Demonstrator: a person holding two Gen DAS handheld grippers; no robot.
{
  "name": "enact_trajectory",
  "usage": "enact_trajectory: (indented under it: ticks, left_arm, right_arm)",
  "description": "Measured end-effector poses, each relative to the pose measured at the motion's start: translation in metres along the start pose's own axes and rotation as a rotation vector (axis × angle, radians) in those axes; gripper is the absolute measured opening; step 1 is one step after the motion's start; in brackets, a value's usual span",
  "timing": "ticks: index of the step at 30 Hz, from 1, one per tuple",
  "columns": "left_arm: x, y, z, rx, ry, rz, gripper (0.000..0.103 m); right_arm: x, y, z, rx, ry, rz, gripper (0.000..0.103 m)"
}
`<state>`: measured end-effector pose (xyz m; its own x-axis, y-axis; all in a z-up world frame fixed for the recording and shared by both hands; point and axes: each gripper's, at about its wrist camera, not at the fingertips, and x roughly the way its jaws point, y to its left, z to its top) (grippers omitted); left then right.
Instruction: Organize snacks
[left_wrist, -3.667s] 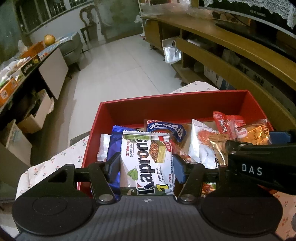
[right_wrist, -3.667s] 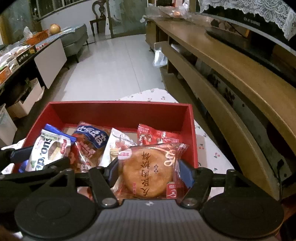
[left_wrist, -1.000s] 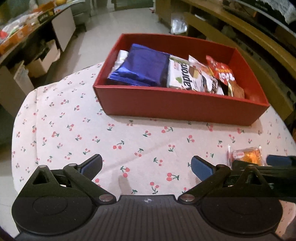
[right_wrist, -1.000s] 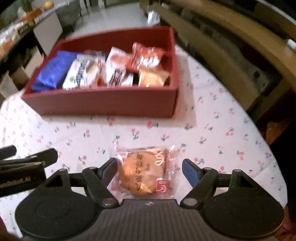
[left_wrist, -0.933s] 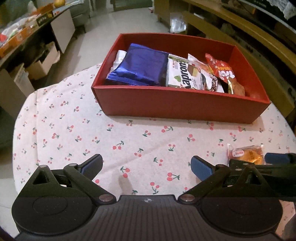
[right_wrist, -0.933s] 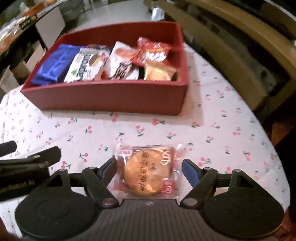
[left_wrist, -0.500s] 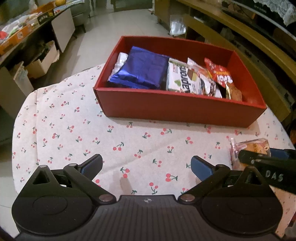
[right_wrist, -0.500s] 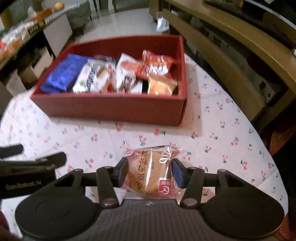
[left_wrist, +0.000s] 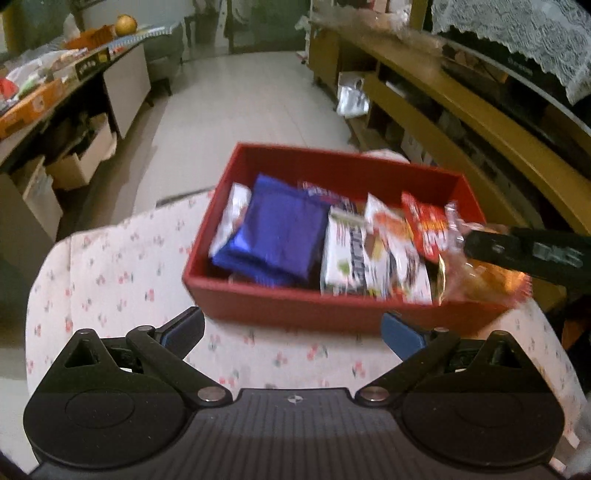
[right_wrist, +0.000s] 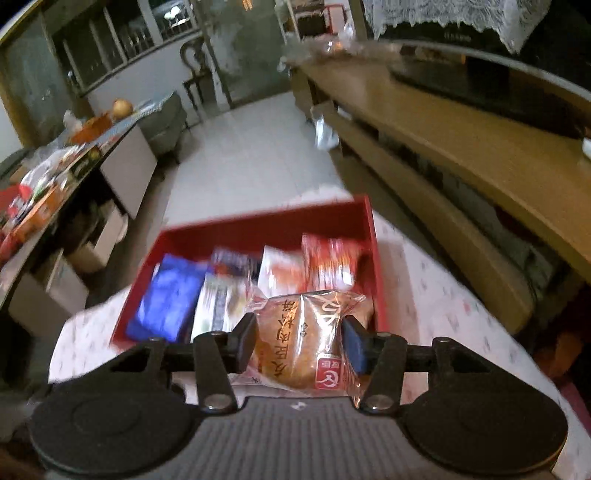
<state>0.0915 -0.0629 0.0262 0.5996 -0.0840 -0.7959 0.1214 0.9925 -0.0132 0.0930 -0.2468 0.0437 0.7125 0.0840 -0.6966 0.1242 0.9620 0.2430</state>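
Right gripper (right_wrist: 300, 344) clamped on a wrapped round pastry (right_wrist: 301, 341), clear wrapper with a red label at the lower corner; both pads press its sides. Pastry is off the table, hanging over the near-right corner of the red box (right_wrist: 258, 230). From the left wrist view the same pastry (left_wrist: 484, 273) sits under the right gripper's black finger, at the box's right end.

Left gripper (left_wrist: 291, 332) wide, nothing between the blue pads, over the cherry-print tablecloth (left_wrist: 110, 266) just short of the red box (left_wrist: 295, 306) front wall.

Box contents, left to right: white packet (left_wrist: 231, 218) against the left wall, blue foil pack (left_wrist: 277, 232) on top of it, green-white wafer pack (left_wrist: 345, 254), white-orange packet (left_wrist: 388, 229), red bag (left_wrist: 424, 225). Packs stand crowded and tilted; the free slot is at the right end.

Around: wooden TV bench (right_wrist: 480, 155) close on the right of the table, cluttered side table (left_wrist: 44, 92) on the left, tiled floor (left_wrist: 251, 96) beyond. Both views motion-blurred.
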Motion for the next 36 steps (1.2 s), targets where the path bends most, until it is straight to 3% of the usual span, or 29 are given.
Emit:
enact_trajectory:
  ticks: [3, 8, 13, 22, 29, 36]
  left_arm:
    - [0.011, 0.004, 0.007, -0.012, 0.003, 0.008, 0.103]
    - [0.024, 0.007, 0.005, -0.031, 0.039, 0.029, 0.103]
    - [0.019, 0.005, 0.003, -0.020, 0.036, 0.046, 0.103]
    - [0.006, 0.006, -0.013, -0.016, 0.023, 0.060, 0.103]
    - [-0.008, 0.000, -0.038, 0.015, 0.034, 0.068, 0.103]
    - [-0.031, -0.009, -0.052, 0.077, -0.016, 0.114, 0.103]
  right_arm:
    - [0.028, 0.003, 0.010, 0.017, 0.024, 0.027, 0.055]
    - [0.047, 0.005, 0.008, -0.026, 0.058, -0.015, 0.055]
    - [0.022, 0.000, -0.004, -0.054, 0.041, -0.055, 0.055]
    - [-0.024, 0.004, -0.044, -0.087, 0.059, -0.051, 0.056]
    - [-0.034, 0.005, -0.065, -0.097, 0.101, -0.074, 0.056]
    - [-0.049, 0.008, -0.084, -0.108, 0.102, -0.059, 0.056]
